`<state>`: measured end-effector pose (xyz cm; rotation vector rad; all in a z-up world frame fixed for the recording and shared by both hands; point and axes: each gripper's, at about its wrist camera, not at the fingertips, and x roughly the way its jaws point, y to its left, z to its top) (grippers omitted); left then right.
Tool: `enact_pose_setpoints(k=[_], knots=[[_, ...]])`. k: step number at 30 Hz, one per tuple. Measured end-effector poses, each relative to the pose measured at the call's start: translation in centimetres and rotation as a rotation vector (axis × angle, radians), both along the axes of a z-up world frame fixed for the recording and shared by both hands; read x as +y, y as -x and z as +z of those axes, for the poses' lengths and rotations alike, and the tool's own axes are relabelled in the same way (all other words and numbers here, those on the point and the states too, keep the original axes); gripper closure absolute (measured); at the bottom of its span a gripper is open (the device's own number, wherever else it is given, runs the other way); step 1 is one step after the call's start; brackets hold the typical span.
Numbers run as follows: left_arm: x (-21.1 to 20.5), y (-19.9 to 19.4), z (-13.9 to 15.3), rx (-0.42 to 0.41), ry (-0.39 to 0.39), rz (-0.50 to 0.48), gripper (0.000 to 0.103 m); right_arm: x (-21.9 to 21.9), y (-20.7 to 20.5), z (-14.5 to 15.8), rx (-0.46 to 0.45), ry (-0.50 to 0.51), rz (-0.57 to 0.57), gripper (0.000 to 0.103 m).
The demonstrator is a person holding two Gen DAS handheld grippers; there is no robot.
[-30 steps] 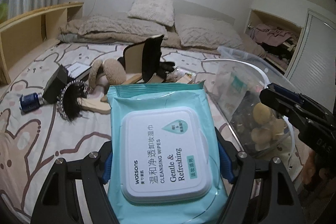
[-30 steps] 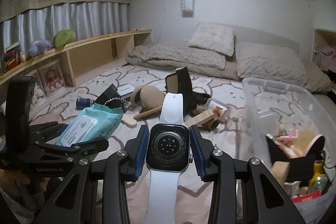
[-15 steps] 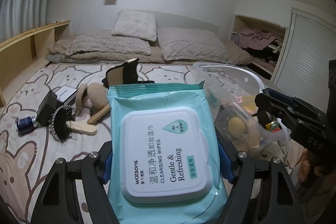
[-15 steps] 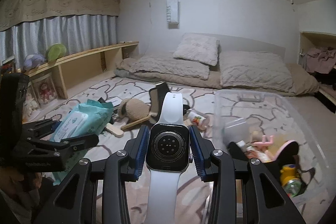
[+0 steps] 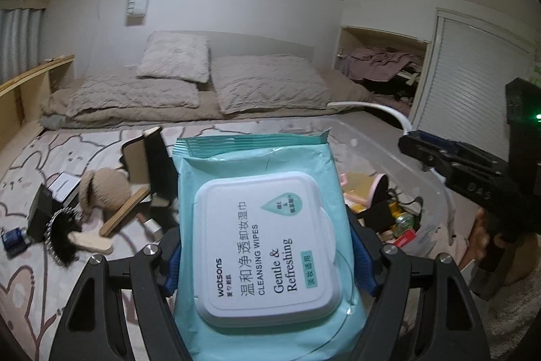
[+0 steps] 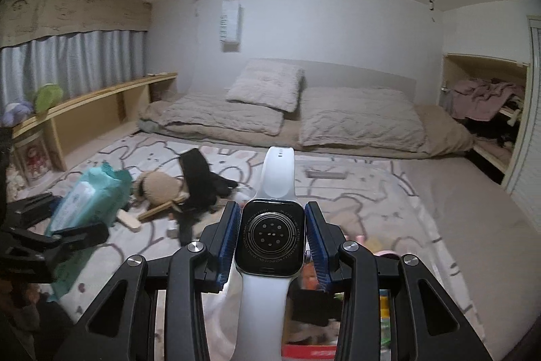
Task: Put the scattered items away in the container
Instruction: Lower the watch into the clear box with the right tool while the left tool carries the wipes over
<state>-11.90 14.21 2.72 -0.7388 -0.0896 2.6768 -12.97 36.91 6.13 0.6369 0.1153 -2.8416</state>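
Note:
My left gripper [image 5: 267, 254] is shut on a teal pack of cleansing wipes [image 5: 267, 235] with a white lid, held above the bed. My right gripper [image 6: 272, 242] is shut on a smartwatch [image 6: 270, 239] with a white strap, its back facing me, held over the clear plastic container [image 6: 326, 174]. The container [image 5: 399, 164] holds several small items and lies to the right of the wipes in the left wrist view. The right gripper shows there at the right [image 5: 449, 158]. The wipes also show at the left of the right wrist view [image 6: 91, 202].
On the patterned bed sheet [image 5: 44, 276] lie a round hairbrush [image 5: 67, 234], a tan plush item [image 5: 101, 185], a black box [image 5: 42, 208], a small blue bottle [image 5: 12, 235] and a black stand [image 5: 148, 158]. Pillows [image 5: 175, 56] lie at the back. A wooden shelf [image 6: 88, 114] runs along the left.
Both grippers have risen and moved right towards the container with their loads. The right gripper now hangs over the container's inside.

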Motion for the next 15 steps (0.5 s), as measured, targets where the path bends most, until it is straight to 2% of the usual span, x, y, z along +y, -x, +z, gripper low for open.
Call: enact_pose_setpoints(k=[6, 15], knots=[[2.1, 1.3, 0.8, 0.011, -0.003, -0.036, 0.026, 2.0, 2.3, -1.2, -0.044, -0.047, -0.043, 0.063], [5.1, 3.2, 0.4, -0.012, 0.009, -0.088, 0.026, 4.7, 6.0, -4.7, -0.187, -0.111, -0.059, 0.063]])
